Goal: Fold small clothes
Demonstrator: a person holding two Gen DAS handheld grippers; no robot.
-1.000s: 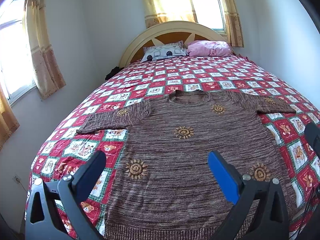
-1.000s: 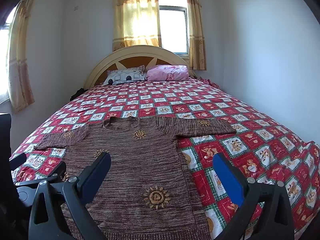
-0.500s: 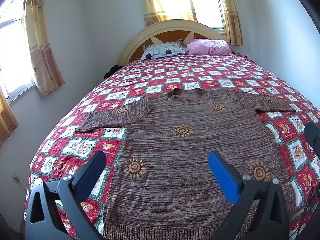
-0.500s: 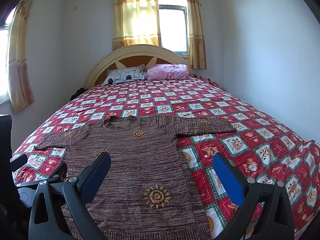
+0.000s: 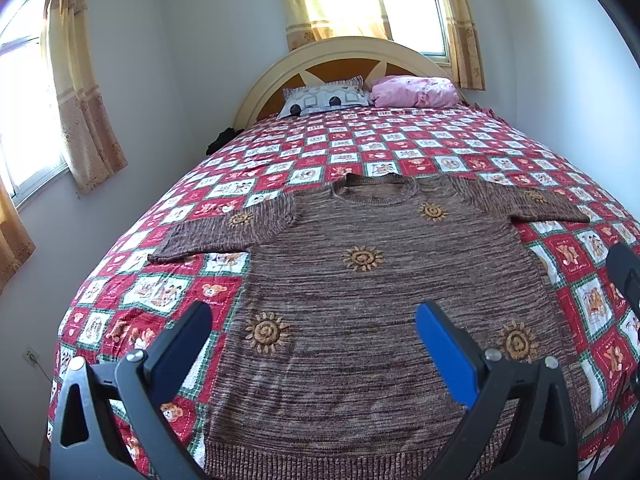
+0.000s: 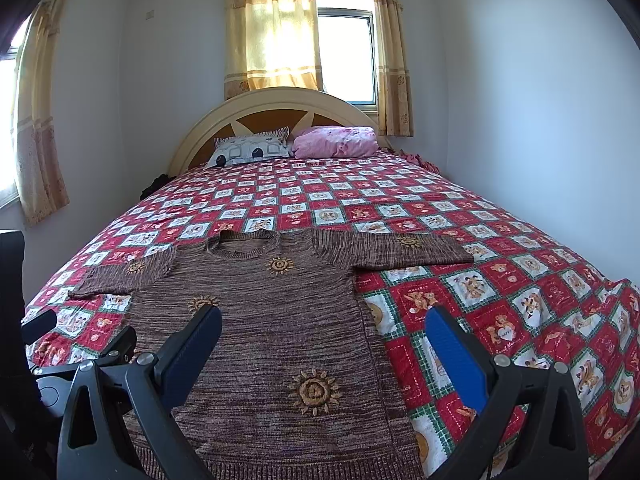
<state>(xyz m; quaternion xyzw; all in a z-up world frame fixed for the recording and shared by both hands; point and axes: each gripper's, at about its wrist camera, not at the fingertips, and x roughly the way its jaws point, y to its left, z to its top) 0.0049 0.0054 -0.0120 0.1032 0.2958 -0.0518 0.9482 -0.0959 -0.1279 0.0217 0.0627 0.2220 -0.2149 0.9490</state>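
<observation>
On bed (image 5: 400,148), brown knit sweater (image 5: 360,300) flat, sleeves out, sun motifs, both grippers' fingers (image 5: 448,348) wide, holding nothing

You held the left gripper (image 5: 312,340) above the bed's near edge with its jaws spread wide and nothing between them. Your right gripper (image 6: 322,344) hung just beside it, toward the near right corner, jaws equally wide apart and empty, both level.
</observation>
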